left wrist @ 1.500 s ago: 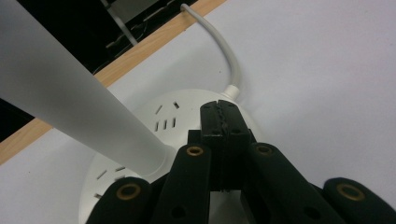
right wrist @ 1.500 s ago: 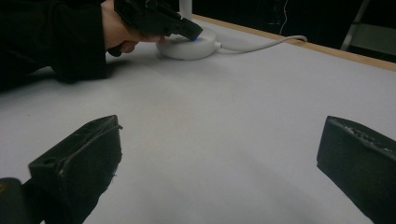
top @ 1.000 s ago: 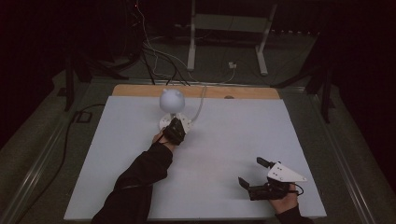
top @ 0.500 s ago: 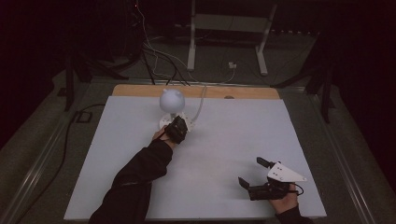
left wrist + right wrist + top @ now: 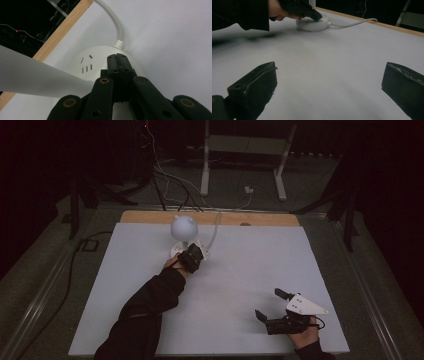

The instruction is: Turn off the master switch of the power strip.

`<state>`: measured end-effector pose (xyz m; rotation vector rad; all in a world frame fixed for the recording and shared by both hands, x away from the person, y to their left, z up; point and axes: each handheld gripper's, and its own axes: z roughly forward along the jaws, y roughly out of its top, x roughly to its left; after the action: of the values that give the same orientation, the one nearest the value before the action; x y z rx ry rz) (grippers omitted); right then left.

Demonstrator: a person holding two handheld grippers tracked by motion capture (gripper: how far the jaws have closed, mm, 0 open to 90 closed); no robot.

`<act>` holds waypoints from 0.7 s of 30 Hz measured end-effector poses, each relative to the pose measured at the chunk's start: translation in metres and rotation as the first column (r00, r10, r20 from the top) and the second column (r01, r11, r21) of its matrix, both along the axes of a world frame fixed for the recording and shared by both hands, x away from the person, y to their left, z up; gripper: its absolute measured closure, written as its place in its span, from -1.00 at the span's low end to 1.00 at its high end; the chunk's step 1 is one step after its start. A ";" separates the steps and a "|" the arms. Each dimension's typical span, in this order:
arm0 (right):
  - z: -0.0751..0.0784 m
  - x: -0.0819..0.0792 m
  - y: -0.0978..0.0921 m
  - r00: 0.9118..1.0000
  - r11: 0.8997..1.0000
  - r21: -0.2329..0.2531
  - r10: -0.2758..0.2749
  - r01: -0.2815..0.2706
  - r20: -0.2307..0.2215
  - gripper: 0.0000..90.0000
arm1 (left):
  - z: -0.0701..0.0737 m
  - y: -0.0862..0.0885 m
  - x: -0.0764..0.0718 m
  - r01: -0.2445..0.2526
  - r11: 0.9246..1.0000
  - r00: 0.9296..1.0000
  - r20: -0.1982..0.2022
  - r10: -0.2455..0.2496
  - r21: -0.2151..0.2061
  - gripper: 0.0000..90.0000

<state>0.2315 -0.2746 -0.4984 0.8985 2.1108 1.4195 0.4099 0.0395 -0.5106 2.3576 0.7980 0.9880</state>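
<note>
Pressing down on lamp base [image 5: 100, 62] w/ left gripper [image 5: 192, 257], fingers [image 5: 116, 64] squeezed tight together, nothing between them. Tips set on top of the round white base, prob. to push a switch there; can't tell if it really is a button. Sits upper middle of high view, near far wood edge of worktop [image 5: 260, 270]. Round white lamp head [image 5: 184, 226] up on its stalk just behind the gripper. White cord [image 5: 115, 23] running off from base toward upper part of frame. Right gripper [image 5: 274, 306] resting low right of high view, well apart from lamp, fingers [image 5: 259, 82] spread wide & holding nothing. Kept out of the way, prob. bc one hand is enough for a push.
</note>
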 end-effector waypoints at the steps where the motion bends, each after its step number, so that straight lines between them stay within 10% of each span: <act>1: 0.000 0.000 0.000 1.000 1.000 0.000 0.000 0.000 -0.001 -1.00 | 0.000 0.000 0.000 -0.002 1.000 1.000 0.000 0.002 -0.002 1.00; 21: 0.000 0.000 -0.001 1.000 1.000 -0.001 -0.004 0.004 0.000 -1.00 | 0.001 0.002 0.000 0.002 0.999 1.000 0.020 -0.001 -0.047 1.00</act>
<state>0.2317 -0.2752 -0.4982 0.9015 2.1082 1.4165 0.4097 0.0417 -0.5094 2.3045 0.8030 0.9801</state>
